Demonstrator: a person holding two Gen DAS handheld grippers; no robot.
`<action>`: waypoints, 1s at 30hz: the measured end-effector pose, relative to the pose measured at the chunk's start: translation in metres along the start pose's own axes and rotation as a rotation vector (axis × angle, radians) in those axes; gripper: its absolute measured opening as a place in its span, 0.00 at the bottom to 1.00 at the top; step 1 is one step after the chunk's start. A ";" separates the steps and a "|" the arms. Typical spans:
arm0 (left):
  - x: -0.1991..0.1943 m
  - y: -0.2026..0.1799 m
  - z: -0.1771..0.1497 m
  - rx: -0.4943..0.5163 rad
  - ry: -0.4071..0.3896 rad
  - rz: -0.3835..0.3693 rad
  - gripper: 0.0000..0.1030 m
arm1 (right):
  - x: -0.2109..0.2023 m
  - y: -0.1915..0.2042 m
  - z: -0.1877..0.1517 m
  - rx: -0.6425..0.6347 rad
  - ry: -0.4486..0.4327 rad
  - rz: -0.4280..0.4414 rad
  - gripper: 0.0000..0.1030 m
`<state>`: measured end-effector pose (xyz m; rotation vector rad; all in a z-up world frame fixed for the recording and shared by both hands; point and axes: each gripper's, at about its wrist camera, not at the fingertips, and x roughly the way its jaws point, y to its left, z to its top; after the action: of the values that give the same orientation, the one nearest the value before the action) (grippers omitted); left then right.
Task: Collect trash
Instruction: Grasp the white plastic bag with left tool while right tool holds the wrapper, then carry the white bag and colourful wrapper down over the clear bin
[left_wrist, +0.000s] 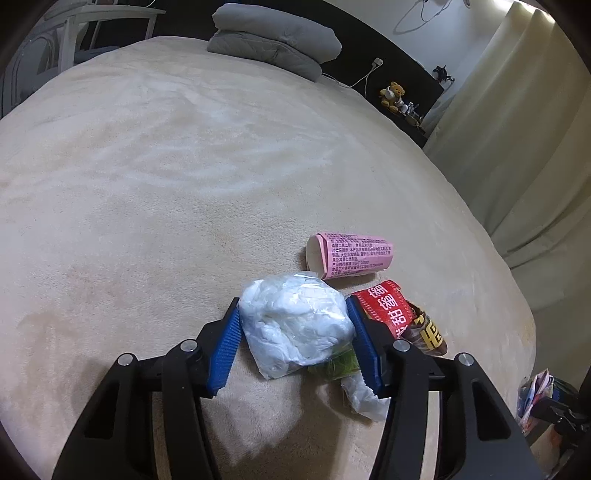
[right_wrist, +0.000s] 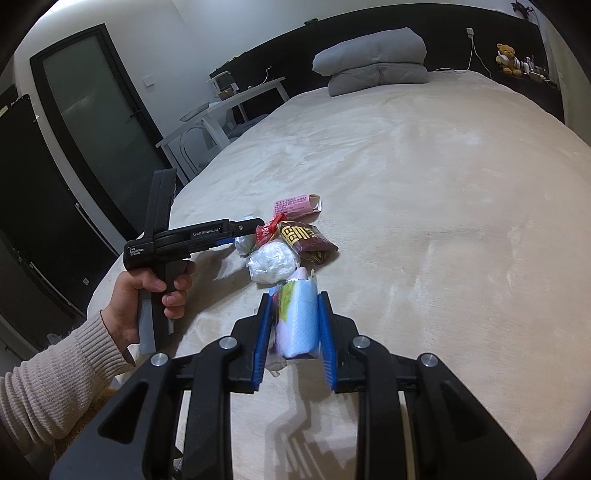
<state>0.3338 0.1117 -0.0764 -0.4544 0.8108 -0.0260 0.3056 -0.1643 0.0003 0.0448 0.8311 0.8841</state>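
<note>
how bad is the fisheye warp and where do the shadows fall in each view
Left wrist view: the bed bulges into a dome with dark corners; the left gripper casts a soft shadow toward the camera. Right wrist view: the door bows, and the right gripper throws a crisp shadow below its fingers. Both are sharp, with no glare.

Both grippers are matte black linkages with round silver pivot screws and ribbed blue fingers. The left gripper carries white lettering, "GenRobot.AI" and "Data Acquisition System". The bare left hand emerges from a beige ribbed-knit sleeve.
</note>
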 end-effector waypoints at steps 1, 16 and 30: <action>-0.002 -0.001 0.000 0.001 -0.007 0.001 0.52 | -0.001 0.000 0.000 0.000 -0.002 -0.001 0.25; -0.077 -0.006 -0.019 -0.017 -0.112 -0.027 0.52 | -0.013 0.014 -0.004 -0.004 -0.037 -0.030 0.25; -0.161 -0.048 -0.077 0.049 -0.189 -0.085 0.52 | -0.045 0.044 -0.038 -0.021 -0.081 -0.072 0.25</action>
<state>0.1754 0.0700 0.0083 -0.4375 0.6035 -0.0802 0.2353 -0.1784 0.0175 0.0323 0.7440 0.8180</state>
